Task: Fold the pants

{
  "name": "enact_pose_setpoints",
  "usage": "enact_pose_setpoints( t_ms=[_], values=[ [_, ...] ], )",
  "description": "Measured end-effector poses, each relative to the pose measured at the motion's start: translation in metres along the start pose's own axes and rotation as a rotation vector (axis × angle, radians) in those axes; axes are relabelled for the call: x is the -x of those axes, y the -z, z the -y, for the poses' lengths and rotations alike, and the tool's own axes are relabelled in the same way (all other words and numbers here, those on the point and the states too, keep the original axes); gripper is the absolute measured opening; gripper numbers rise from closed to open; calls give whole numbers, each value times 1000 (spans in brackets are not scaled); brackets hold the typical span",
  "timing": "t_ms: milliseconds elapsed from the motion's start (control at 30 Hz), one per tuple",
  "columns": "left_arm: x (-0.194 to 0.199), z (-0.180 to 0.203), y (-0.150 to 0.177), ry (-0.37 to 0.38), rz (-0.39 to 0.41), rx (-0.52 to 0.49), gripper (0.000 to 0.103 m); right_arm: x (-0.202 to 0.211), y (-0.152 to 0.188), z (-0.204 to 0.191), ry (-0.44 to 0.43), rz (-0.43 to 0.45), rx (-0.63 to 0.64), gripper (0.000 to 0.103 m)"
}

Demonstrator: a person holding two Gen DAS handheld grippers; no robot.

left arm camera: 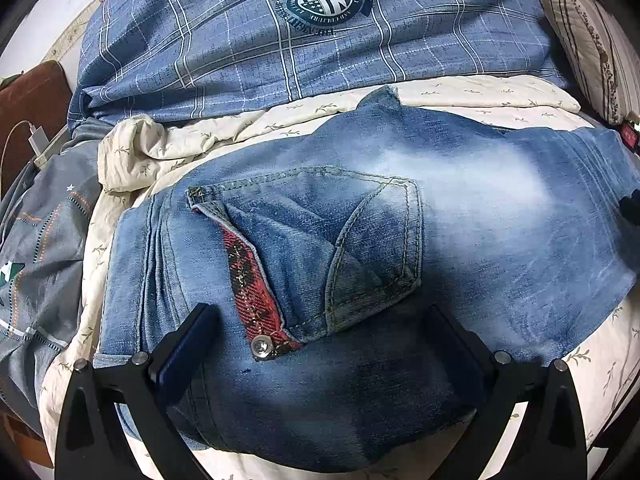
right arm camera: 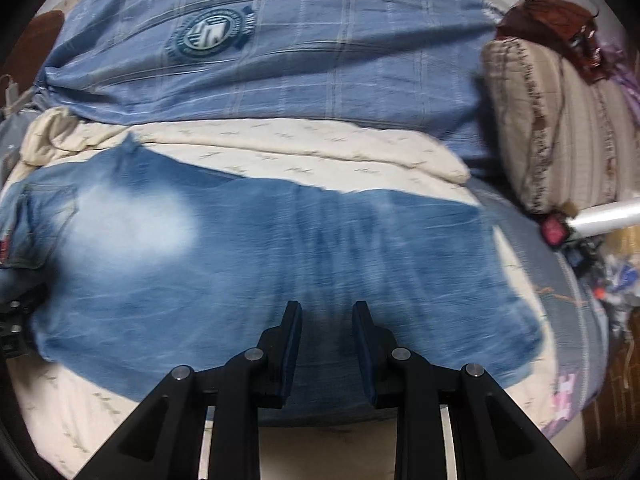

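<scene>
On the cream leaf-print sheet (left arm camera: 460, 92), faded blue denim pants (left arm camera: 440, 220) lie folded under the wide-spread, empty left gripper (left arm camera: 320, 320) and narrowly parted, empty right gripper (right arm camera: 326, 316).

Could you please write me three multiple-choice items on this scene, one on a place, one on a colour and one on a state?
1. Where do the jeans lie?
A. On the cream sheet
B. On a chair
C. On the floor

2. What colour is the lining at the jeans' open pocket?
A. Yellow
B. Red plaid
C. Green

3. How do the left tongs stand?
A. Clamped on the pillow
B. Shut on nothing
C. Open over the jeans

Answers: 1 A, cream sheet shows around the jeans; 2 B, a red checked strip runs beside the metal button; 3 C, both fingers stand wide apart.
</scene>
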State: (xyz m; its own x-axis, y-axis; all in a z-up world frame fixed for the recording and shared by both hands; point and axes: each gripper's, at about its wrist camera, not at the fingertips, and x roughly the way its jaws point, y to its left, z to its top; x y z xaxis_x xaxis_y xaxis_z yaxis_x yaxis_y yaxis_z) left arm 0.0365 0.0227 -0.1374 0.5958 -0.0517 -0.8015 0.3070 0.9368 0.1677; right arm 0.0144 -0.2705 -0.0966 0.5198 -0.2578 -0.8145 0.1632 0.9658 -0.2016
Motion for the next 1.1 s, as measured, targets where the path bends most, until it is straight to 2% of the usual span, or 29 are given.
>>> enact_pose_setpoints(
  t_ms=[233, 1100],
  values=[
    [0, 0, 0, 0, 0, -1, 103, 5, -1, 13, 20, 21, -12, 29],
    [0, 1, -1, -1, 0, -1, 103, 15, -4, 11, 21, 67, -14, 29]
  ],
)
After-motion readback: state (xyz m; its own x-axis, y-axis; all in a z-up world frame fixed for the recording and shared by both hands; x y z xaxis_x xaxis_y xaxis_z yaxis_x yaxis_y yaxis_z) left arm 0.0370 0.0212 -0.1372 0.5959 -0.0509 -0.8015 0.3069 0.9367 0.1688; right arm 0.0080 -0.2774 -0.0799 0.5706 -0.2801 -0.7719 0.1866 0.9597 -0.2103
